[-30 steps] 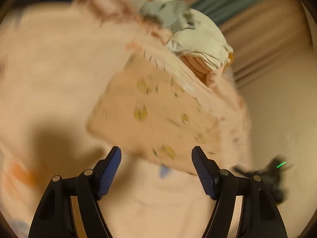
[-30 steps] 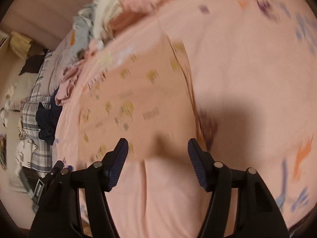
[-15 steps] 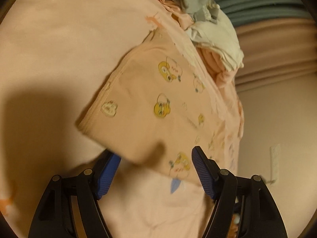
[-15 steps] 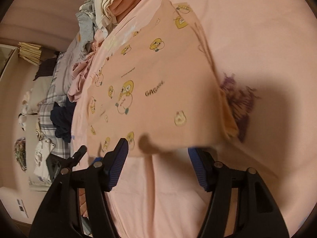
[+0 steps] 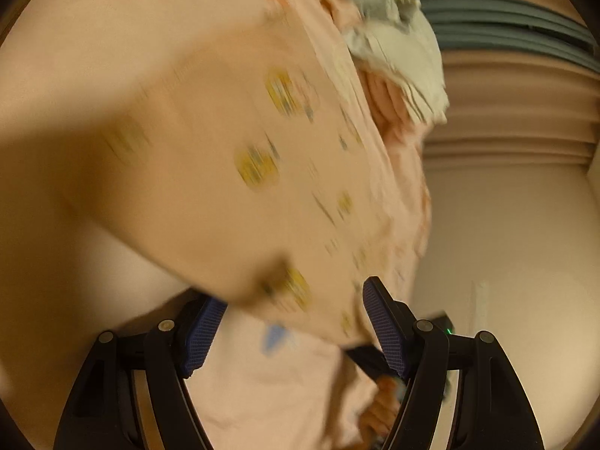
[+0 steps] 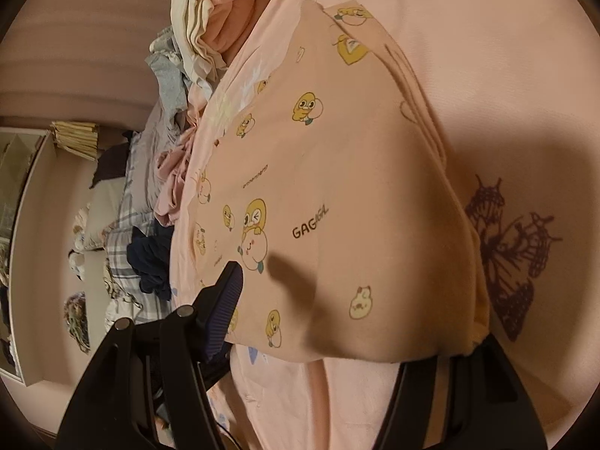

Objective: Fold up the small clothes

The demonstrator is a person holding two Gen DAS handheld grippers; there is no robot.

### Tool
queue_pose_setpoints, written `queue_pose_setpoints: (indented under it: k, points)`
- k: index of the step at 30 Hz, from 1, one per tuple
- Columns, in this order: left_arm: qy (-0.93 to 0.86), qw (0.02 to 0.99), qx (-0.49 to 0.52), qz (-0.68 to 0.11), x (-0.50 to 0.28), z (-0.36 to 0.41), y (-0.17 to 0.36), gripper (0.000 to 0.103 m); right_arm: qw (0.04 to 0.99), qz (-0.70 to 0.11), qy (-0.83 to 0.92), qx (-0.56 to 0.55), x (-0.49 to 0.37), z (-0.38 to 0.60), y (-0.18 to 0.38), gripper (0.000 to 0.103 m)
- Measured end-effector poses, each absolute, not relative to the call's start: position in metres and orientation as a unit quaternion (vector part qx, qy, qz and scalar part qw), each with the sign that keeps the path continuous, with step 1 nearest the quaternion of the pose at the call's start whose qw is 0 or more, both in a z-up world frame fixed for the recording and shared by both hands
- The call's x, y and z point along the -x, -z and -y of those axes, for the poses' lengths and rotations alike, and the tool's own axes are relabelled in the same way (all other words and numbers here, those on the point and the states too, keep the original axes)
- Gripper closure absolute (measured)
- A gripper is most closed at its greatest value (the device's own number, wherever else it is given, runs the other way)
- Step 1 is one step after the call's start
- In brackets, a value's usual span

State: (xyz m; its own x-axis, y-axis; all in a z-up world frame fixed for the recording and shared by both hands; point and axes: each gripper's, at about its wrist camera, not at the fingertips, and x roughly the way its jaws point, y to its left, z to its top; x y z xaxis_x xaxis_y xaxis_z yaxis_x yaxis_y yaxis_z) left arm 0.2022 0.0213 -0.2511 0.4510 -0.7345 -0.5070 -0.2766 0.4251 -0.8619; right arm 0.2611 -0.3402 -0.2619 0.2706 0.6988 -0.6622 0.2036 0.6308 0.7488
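Both tools close in on the near edge of the folded peach garment since half a second ago; a second back they hover well short of it. The garment, printed with yellow cartoon chicks, lies flat on the pink bed sheet, beside the purple butterfly print.

Right tool: jaws spread wide, straddling the garment's near edge. Left fingertip sits over the cloth, the right finger is hidden under the folded corner. No grip on anything yet.

Left tool: jaws also wide apart, garment edge now overlapping the left pad. View is motion-blurred, so contact can't be confirmed; not clamped.

Pile of unfolded clothes sits at the far end of the garment, near it.

Judgement: fold looks partly done, garment already a compact rectangle. Both tools look set to pinch the near edge for another fold or a lift. Risk: grabbing the sheet with it.
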Motion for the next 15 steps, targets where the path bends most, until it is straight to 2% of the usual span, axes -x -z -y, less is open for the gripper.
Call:
queue_pose_setpoints:
  k: [3, 10, 15]
  points:
    - [0.172, 0.687, 0.484, -0.514, -0.208, -0.004, 0.255, 0.030, 0.697, -0.575, -0.178, -0.391, -0.260, 0.341, 0.263, 0.041]
    - [0.129, 0.747, 0.468, -0.453, -0.220, -0.008, 0.244, 0.030, 0.690, -0.566, -0.186, -0.410, -0.263, 0.347, 0.266, 0.042]
    - [0.054, 0.803, 0.405, -0.434, -0.219, -0.018, 0.229, 0.030, 0.694, -0.558, -0.181, -0.418, -0.267, 0.347, 0.266, 0.042]
